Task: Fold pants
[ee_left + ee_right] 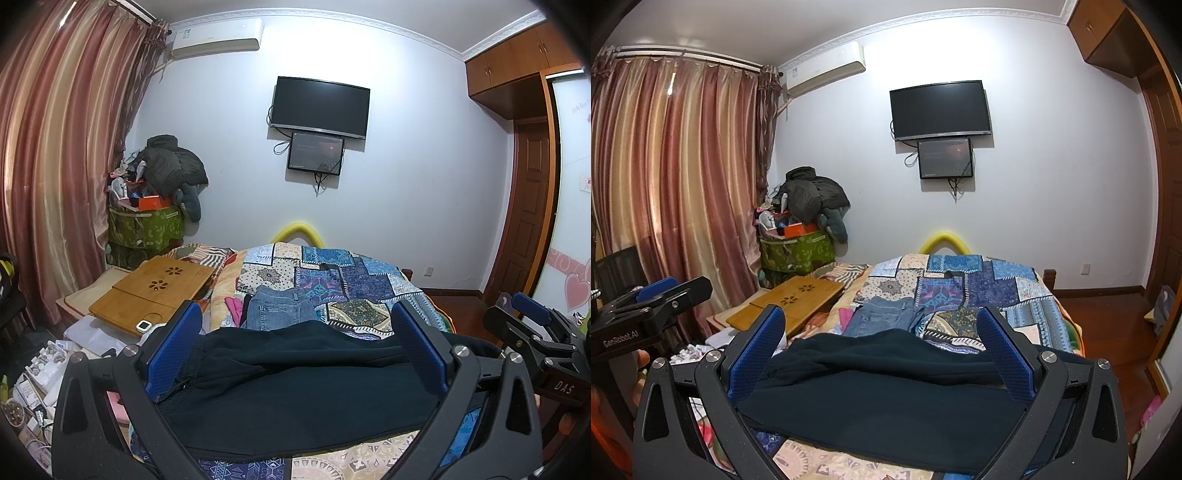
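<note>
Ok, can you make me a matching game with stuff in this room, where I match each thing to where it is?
Things:
1. dark pants
2. jeans
3. TV
4. wooden lap desk

Places:
A. up on the white wall
B. folded on the patchwork quilt, beyond the dark pants
C. beside the bed on the curtain side
D. on the bed right in front of both open grippers

Pairs: 1-D, 2-B, 3-A, 4-C

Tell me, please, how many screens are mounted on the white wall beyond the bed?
2: a large dark flat television high on the wall, and a smaller dimly lit black-framed monitor directly beneath it, overlapping its lower edge. No others show in either view.
</note>
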Demonstrator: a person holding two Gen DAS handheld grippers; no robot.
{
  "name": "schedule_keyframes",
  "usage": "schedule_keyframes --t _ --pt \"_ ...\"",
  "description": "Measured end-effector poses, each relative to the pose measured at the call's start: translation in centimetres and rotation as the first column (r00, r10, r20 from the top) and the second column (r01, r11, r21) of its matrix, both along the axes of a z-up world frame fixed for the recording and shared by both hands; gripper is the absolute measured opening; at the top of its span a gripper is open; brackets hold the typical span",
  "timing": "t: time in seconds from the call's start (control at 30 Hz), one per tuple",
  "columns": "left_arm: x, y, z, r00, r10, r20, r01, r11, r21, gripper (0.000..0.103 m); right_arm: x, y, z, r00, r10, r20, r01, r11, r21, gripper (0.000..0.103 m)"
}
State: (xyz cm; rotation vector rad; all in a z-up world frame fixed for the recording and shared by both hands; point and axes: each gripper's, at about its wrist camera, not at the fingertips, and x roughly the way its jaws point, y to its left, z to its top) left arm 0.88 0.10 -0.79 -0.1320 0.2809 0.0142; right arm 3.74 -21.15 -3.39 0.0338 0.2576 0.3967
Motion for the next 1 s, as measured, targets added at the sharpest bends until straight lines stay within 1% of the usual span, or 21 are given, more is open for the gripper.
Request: schedule_keyframes --t 0.3,0.47,0.57,0.8,0.93,1.0 --pt "0.8 0.2 -0.3 1.000 -0.016 -0.017 0.016 1.000 0.006 0.103 1.2 0.1 -0.6 1.000 -0.006 -0.024 0.006 1.000 -0.003 0.103" --pt "3.2 1.1 -1.3 0.997 -0.023 -0.068 0.023 1.000 -0.008 0.103 2.9 0.1 -1.5 0.998 -0.013 -0.054 0.013 1.000 0.001 0.103" --pt "5.3 1.8 -2.4 0.994 -0.002 -0.105 0.001 1.000 -0.011 0.103 4.4 0.2 -2.5 0.996 -0.017 -0.090 0.017 1.000 -0.003 0.103" --pt "11.7 3.4 -6.0 0.974 0.070 -0.215 -0.063 0.997 0.041 0.103 9.4 0.0 -5.5 0.981 -0.038 -0.188 0.034 0.999 -0.025 0.103" --pt "16.2 5.4 -8.4 0.956 0.084 -0.282 -0.080 0.996 0.027 0.103 12.8 -0.1 -7.0 0.966 -0.045 -0.255 0.036 0.998 -0.042 0.103" --pt "18.4 6.5 -9.6 0.944 0.088 -0.318 -0.087 0.996 0.016 0.103 14.8 0.0 -7.7 0.956 -0.034 -0.291 0.016 0.998 -0.063 0.103"
